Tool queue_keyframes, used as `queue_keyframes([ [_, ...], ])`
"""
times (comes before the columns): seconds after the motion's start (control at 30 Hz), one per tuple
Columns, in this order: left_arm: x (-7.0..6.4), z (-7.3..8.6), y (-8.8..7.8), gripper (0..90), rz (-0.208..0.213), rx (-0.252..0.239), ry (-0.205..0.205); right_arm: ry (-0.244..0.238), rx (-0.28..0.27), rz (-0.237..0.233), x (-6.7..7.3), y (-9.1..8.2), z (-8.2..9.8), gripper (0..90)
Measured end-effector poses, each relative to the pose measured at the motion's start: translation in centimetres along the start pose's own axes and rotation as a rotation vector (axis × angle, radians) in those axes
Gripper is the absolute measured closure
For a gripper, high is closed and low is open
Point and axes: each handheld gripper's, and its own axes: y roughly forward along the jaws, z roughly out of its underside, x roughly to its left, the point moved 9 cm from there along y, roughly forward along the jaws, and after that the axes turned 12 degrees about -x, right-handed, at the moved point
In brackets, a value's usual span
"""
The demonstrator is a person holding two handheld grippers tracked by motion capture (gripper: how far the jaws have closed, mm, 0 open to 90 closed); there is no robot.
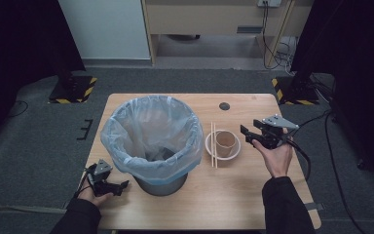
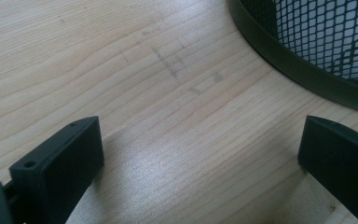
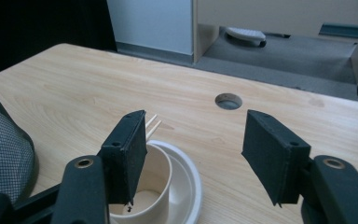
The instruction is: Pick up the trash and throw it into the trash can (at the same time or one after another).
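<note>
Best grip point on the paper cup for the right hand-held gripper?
Take the paper cup by its upper wall near the rim, one jaw inside, one outside, coming from its right, where the right hand-held gripper sits open. It stands upright in the white bowl, whose rim likely blocks a low grip; the chopsticks lie left.

A lab-like recording room: a lone wooden table sits mid-frame on grey carpet, black curtains fill both upper corners, hazard-striped stand bases flank it, and cables trail at upper right.
</note>
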Motion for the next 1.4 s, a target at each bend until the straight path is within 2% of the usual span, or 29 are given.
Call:
queue_keyframes([
  [0.3, 0.0, 0.0, 0.0, 0.0, 0.0, 0.0, 0.0, 0.0, 0.061, -0.008, 0.3, 1.9, 2.4, 46.3],
  [0.33, 0.0, 0.0, 0.0, 0.0, 0.0, 0.0, 0.0, -0.003, 0.084, -0.012, 0.5, 2.2, 3.0, 47.7],
  [0.63, 0.0, 0.0, 0.0, 0.0, 0.0, 0.0, 0.0, 0.031, 0.158, -0.033, 0.9, 3.7, 5.0, 56.3],
  [1.1, 0.0, 0.0, 0.0, 0.0, 0.002, 0.0, 0.001, 0.043, 0.243, -0.045, 1.5, 4.7, 6.7, 66.4],
  [1.4, 0.0, 0.0, 0.0, 0.0, 0.002, 0.0, 0.0, 0.059, 0.275, -0.029, 1.6, 4.9, 7.2, 72.5],
])
